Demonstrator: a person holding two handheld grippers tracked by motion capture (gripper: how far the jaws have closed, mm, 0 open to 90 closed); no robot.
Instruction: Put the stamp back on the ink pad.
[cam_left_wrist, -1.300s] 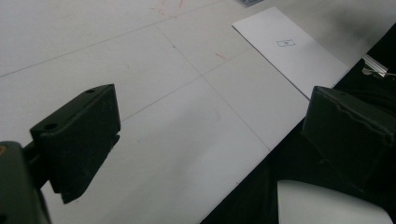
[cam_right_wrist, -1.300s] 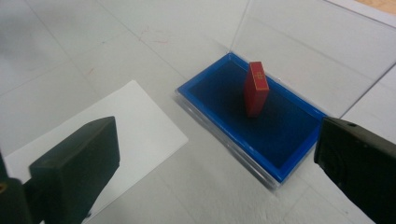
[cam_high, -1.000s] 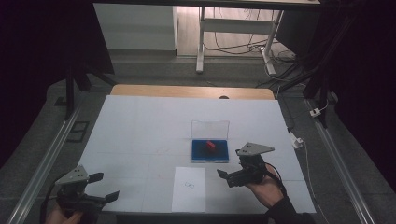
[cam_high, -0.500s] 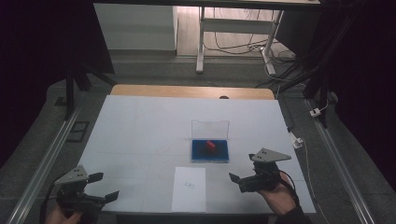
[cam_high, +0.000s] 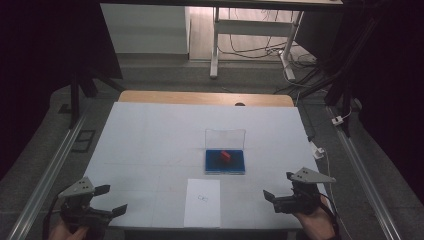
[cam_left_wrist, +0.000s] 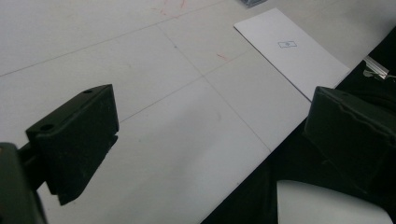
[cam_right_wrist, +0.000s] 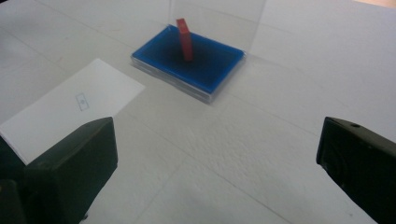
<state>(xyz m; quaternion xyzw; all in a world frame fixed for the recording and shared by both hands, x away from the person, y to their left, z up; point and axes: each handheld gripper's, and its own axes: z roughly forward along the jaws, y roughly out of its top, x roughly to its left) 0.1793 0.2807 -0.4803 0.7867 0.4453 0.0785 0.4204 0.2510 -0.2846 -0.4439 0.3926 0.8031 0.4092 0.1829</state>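
The small mark printed on the white paper card is too small to read in any view, and the clear raised lid of the blue case is hard to make out except by its edges. In the left gripper view the card is cut off at the table's near edge and a pale rounded shape at the bottom right cannot be identified. The person's hands are cut off by the bottom of the high view.

The blue case lies open near the middle of the white table, with a red block standing tilted on its blue base. The card lies just nearer the person than the case, at the table's front edge. Nothing stands between either gripper and the case.

The left gripper hangs at the near left corner, jaws wide apart and empty. The right gripper is at the near right, jaws also wide apart and empty, facing the case and card. Compared with a second ago, the right gripper has drawn back toward the front right corner; the left one has stayed in place
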